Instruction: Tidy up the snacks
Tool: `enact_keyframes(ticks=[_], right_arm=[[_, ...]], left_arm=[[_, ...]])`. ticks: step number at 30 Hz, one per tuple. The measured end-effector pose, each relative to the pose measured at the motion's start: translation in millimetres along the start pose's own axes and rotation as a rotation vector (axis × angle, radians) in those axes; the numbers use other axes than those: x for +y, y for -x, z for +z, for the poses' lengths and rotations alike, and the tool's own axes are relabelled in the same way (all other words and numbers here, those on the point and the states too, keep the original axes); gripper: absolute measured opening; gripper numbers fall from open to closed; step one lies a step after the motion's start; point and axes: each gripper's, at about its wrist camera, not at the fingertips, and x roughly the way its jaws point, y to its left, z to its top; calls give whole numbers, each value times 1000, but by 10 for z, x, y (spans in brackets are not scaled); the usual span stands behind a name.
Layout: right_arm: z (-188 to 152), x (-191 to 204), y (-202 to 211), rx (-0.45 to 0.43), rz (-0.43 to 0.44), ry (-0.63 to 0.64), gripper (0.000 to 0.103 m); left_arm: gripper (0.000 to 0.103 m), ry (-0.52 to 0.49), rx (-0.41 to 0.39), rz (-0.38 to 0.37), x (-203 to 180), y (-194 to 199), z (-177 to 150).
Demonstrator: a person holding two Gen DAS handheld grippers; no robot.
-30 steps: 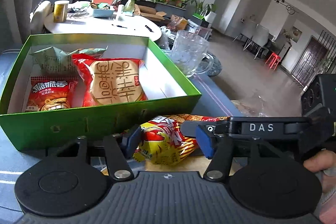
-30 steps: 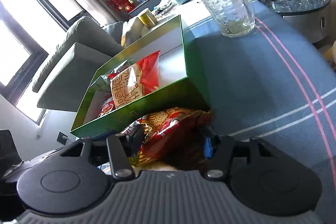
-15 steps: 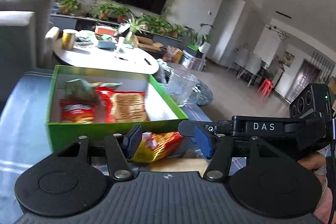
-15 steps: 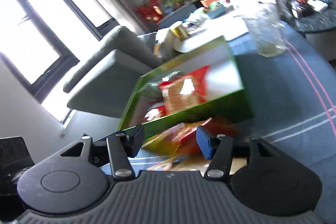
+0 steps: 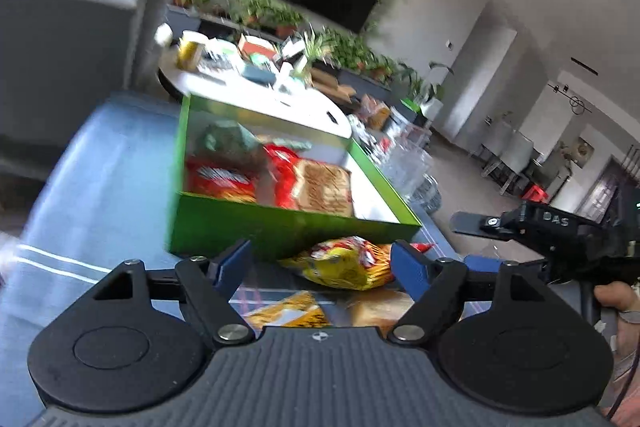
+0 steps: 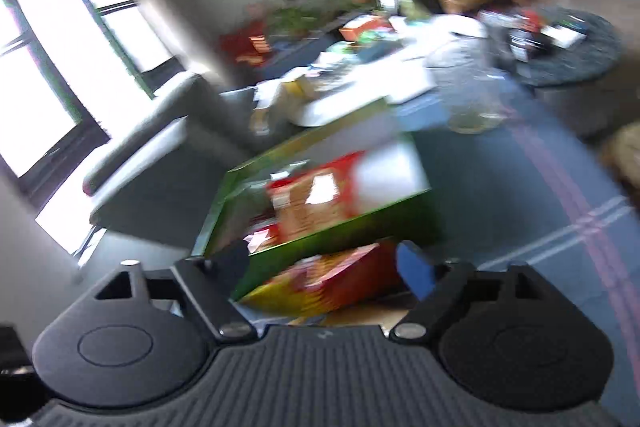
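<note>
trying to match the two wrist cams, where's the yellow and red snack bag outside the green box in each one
Left wrist: the yellow and red snack bag lies low centre, in front of the green box's near wall, seen between the opening left gripper fingers.
Right wrist: the bag, blurred, is low centre, below the box's near corner, between the opening right gripper fingers.
Shared landmark: the green box holding red packets.
</note>
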Motion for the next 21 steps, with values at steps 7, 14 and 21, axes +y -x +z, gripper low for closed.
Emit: enact_keyframes(ticks=[7,14,21], right_arm=[[66,-316,-356,122,-27,-140,88],[80,-291,-624,179,-11,-129,88],[24,-238,-736,231,29,-59,68]], left_arm=[[73,2,69,4,-149,-560,59],[72,6,126,26,-106,-820,30],[53,-22,162,16,-93,-962,-39]])
